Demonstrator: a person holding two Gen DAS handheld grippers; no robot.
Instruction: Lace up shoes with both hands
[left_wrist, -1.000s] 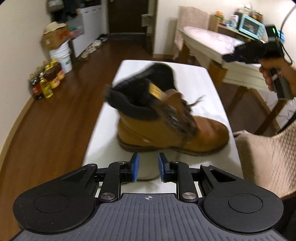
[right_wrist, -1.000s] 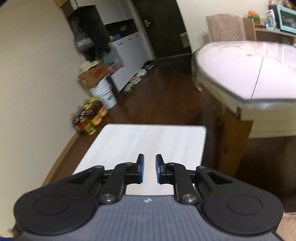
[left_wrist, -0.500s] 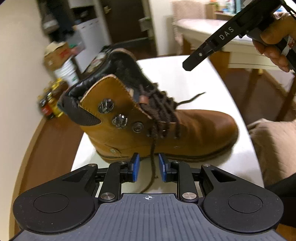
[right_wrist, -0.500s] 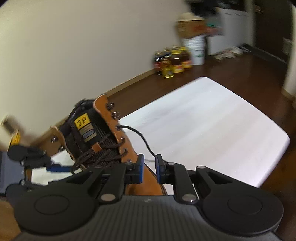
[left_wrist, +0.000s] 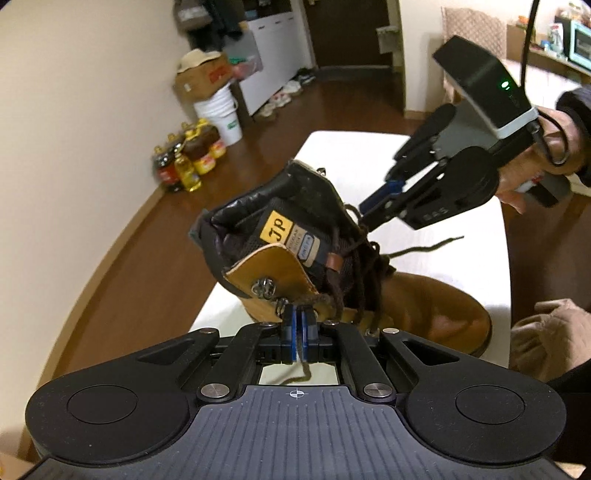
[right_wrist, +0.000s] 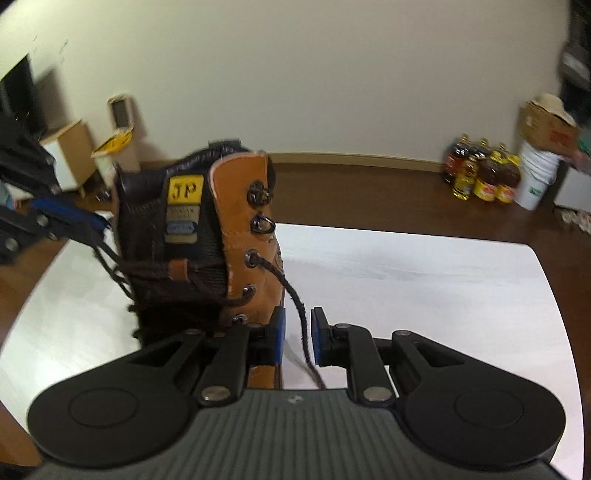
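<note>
While left tongs (left_wrist: 299, 321) pinch one lace (left_wrist: 325, 299), right tongs (right_wrist: 297, 334) gape around another lace end (right_wrist: 301, 317), boot (right_wrist: 236, 236) toe hidden.

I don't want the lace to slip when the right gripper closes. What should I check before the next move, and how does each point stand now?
1. Left gripper shut on the left lace end: ok; the lace runs between its closed pads.
2. Right lace end between the right gripper's pads: ok; it hangs in the gap.
3. Right gripper closed on it: not ok; jaws are open and the pads clear the lace.
4. Boot on the white table: ok.
5. Upper hooks laced: not ok; both are bare.
6. Lace tension on the left side: cannot tell.
</note>
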